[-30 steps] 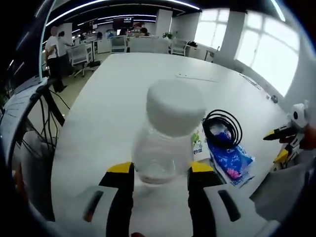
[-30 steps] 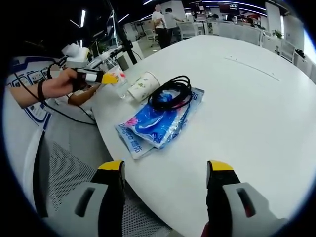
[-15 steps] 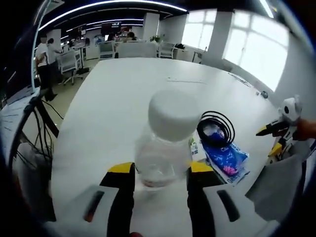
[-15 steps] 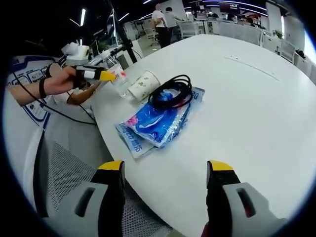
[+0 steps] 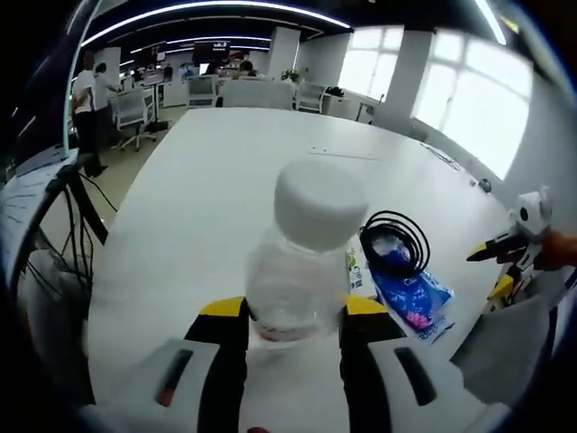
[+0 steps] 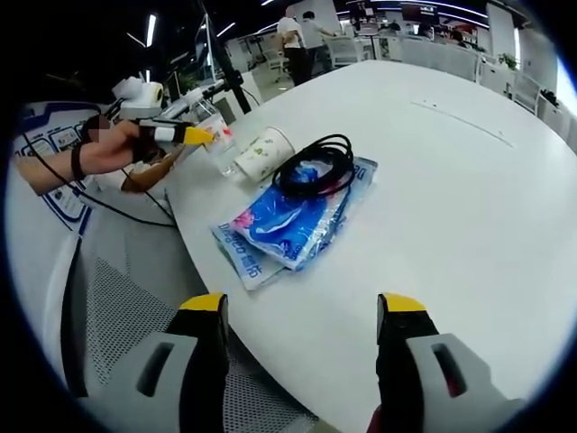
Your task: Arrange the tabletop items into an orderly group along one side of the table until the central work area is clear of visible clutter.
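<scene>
Between the left gripper's (image 5: 292,316) fingers sits a clear bottle (image 5: 301,257) with a white cap, clamped near the tabletop (image 6: 469,198) edge. Right gripper (image 6: 302,316) hangs parted off the rim. Paper cup (image 6: 263,153), black cable coil (image 6: 315,168) and blue packet (image 6: 284,221) cluster edgeward; broad white surface lies beyond.

big white table (image 5: 216,171) | bright windows (image 5: 455,81) | long ceiling lights (image 5: 207,7) | office chairs (image 5: 135,108) | grey floor (image 6: 117,316)

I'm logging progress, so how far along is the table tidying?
Done: the black coiled cable, blue plastic packet and paper cup sit grouped near the white table's edge.
In hand: the left gripper grips a clear white-capped bottle.
Left: setting it beside them; the right gripper is open.
</scene>
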Demonstrator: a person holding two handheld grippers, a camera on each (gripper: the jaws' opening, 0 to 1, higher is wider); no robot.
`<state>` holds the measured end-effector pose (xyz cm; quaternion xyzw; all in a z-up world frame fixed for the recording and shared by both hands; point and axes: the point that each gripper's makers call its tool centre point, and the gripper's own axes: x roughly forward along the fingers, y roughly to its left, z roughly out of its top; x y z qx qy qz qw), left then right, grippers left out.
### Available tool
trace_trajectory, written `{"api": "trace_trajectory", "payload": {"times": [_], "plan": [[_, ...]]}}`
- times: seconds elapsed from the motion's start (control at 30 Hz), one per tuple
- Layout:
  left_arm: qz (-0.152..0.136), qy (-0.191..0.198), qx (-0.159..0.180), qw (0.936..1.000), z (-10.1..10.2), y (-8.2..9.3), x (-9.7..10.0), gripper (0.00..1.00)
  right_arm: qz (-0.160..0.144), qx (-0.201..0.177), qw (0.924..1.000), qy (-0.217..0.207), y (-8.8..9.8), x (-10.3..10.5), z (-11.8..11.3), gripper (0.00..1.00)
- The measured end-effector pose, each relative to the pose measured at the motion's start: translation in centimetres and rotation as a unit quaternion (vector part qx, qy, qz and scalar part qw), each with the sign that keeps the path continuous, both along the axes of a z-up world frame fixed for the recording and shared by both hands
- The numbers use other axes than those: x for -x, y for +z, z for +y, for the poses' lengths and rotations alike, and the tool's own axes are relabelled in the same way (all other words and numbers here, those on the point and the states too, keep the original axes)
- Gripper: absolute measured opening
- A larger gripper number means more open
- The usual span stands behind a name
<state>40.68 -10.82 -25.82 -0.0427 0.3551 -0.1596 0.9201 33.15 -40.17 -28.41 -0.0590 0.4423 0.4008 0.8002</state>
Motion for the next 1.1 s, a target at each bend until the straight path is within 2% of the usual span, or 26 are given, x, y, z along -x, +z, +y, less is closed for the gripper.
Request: {"api": "trace_trajectory", "payload": {"times": [0.73,1.1], "plan": [[0.011,0.032,-0.013,0.9994,0.1,-0.2,-1.1,0.38,0.003,-0.004,1.0,-0.005,-0.2,-0.3,-0.5,0.65],[0.017,0.047,-0.018,0.9986,0.5,-0.2,-2.3,0.37,0.006,-0.006,0.9999,-0.006,-0.4,-0.6,-0.6,0.65]]}}
